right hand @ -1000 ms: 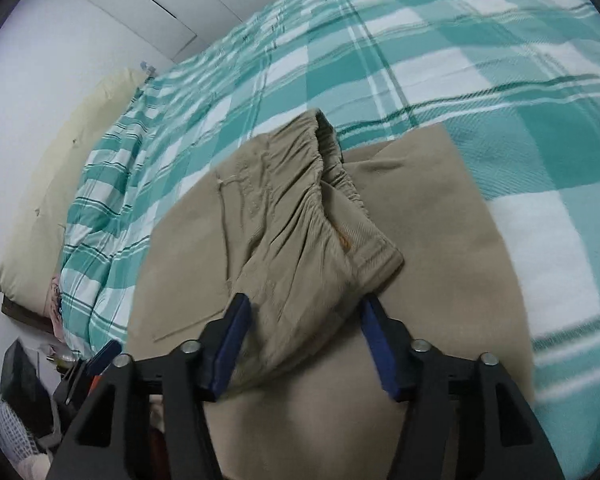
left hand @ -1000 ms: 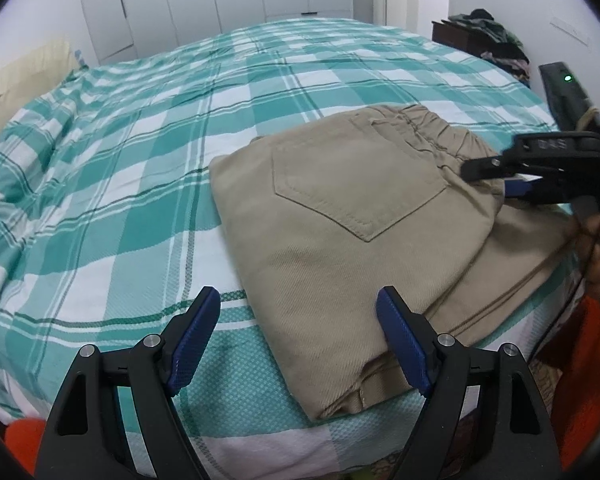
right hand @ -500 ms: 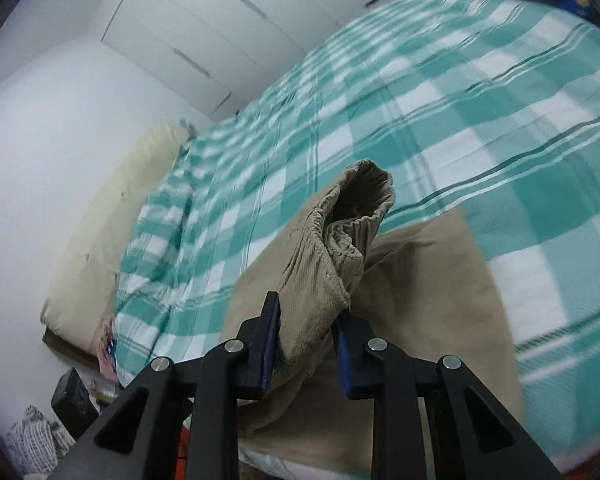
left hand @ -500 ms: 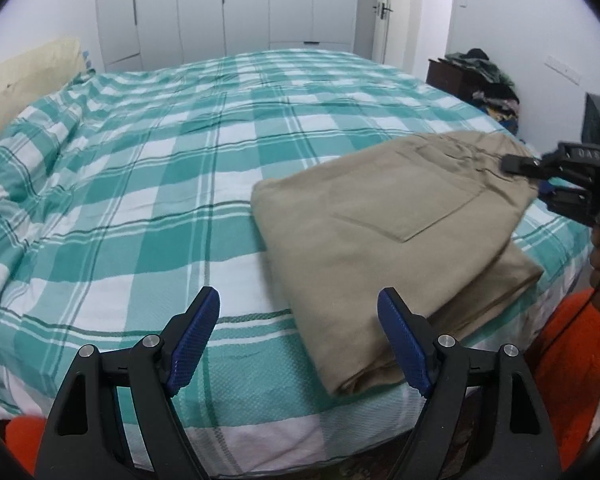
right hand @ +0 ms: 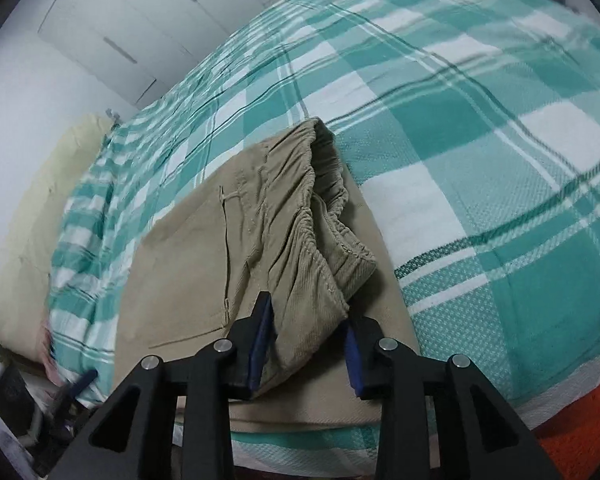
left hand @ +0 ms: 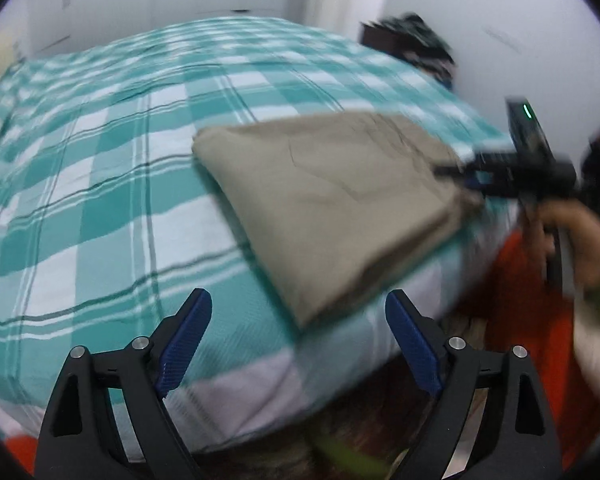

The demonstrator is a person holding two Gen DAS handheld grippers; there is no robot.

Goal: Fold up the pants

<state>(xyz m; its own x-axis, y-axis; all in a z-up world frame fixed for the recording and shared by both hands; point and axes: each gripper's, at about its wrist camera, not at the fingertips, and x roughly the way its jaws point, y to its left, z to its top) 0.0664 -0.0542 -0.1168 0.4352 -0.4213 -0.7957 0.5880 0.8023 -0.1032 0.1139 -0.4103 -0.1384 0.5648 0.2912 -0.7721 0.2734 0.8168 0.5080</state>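
The khaki pants (left hand: 332, 200) lie folded near the bed's front edge, back pocket up. My left gripper (left hand: 298, 334) is open and empty, held back from the bed's edge short of the pants' near corner. My right gripper (right hand: 306, 334) has its jaws partly apart around the elastic waistband (right hand: 324, 240), which lies on the folded pile; the pads look slack on the cloth. The right gripper also shows in the left wrist view (left hand: 476, 176) at the pants' right edge. The pants show in the right wrist view (right hand: 204, 264).
A teal and white checked bedspread (left hand: 100, 184) covers the bed. A cream pillow (right hand: 24, 216) lies at the head. A dark dresser with clothes (left hand: 412, 46) stands by the far wall. White wardrobes (right hand: 140, 12) line the back. Orange cloth (left hand: 536, 280) shows at the right.
The right gripper has lowered the lifted waistband onto the pile and its jaws have opened. The left gripper has pulled back and swung left; its view is blurred.
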